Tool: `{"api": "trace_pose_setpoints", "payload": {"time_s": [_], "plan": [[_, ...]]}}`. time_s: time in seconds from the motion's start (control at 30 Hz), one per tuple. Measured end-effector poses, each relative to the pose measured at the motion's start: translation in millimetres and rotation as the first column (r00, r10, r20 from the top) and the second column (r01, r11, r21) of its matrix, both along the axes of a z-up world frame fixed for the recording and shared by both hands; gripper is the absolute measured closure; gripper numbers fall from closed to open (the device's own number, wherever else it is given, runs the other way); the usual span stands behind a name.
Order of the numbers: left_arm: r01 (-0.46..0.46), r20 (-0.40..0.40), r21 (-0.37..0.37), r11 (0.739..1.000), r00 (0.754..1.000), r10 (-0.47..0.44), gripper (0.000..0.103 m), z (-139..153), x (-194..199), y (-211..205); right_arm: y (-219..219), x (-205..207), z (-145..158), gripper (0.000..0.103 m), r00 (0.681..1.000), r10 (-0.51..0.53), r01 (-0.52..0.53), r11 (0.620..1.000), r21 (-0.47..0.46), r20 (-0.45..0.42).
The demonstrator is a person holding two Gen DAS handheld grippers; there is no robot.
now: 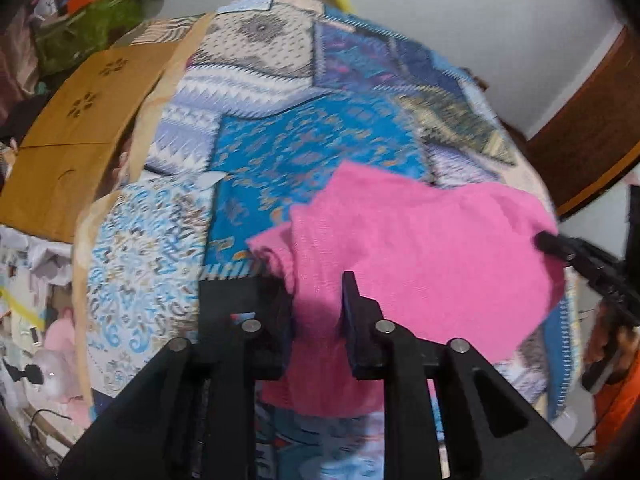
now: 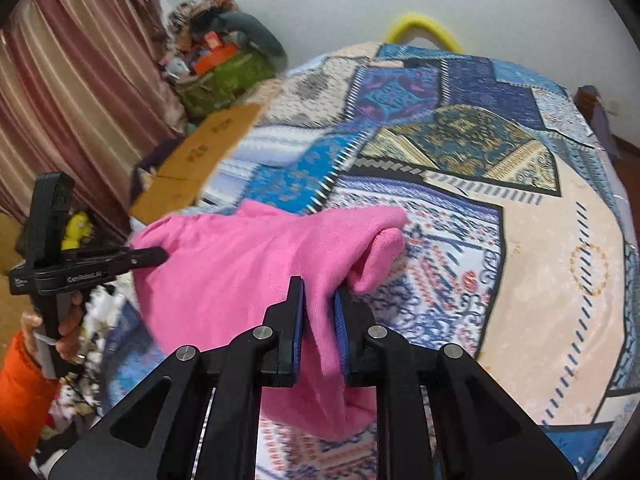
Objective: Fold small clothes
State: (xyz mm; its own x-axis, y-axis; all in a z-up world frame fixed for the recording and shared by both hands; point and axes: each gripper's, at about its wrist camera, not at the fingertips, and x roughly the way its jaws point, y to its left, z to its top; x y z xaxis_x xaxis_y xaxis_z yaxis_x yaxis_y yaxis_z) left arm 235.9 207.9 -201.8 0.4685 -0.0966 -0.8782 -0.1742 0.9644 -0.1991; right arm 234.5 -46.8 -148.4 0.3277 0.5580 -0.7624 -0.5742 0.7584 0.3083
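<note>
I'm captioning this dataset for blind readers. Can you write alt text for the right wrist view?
The right gripper is shut on a pink garment, held above a bed with a blue patchwork bedspread. The left gripper pinches the garment's far edge at left, near a brown curtain.

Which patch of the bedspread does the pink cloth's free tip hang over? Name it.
The pale patch with small red and blue motifs, framed by a dark border. The pink cloth tip hangs over it, unlike the solid bright-blue patch behind it or the dark green-and-gold one farther back.

A patchwork bedspread (image 2: 460,152) is covering the bed; a brown cardboard sheet (image 1: 76,136) is lying at nine o'clock.
</note>
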Motion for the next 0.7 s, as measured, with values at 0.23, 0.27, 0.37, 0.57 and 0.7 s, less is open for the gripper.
{"api": "trace_pose_setpoints", "payload": {"time_s": [0.23, 0.27, 0.37, 0.57, 0.7], "plan": [[-0.013, 0.055, 0.126, 0.992, 0.998, 0.007, 0.071, 21.3, -1.0, -1.2, -5.5, -8.4, 18.5, 0.069, 0.989, -0.012, 0.024, 0.997, -0.075, 0.148], [-0.011, 0.074, 0.127, 0.992, 0.997, 0.001, 0.071, 27.9, -0.9, -3.6, -3.0, -10.4, 23.1, 0.068, 0.986, 0.000, 0.012, 0.998, -0.069, 0.166], [0.020, 0.119, 0.097, 0.995, 0.992, -0.031, 0.068, 41.6, 2.2, -15.3, 15.6, -13.1, 28.3, 0.067, 0.982, 0.053, -0.047, 0.998, -0.040, 0.179], [0.122, 0.083, 0.033, 0.992, 0.989, -0.124, 0.065, 20.1, 18.0, -51.2, 54.9, -20.6, 5.3, 0.066, 0.980, 0.152, -0.149, 0.988, -0.030, 0.130], [0.136, 0.025, 0.084, 0.987, 0.990, -0.138, 0.065, -9.0, 19.9, -59.3, 60.4, -21.6, -26.1, 0.066, 0.983, 0.172, -0.169, 0.984, -0.052, 0.062]]}}
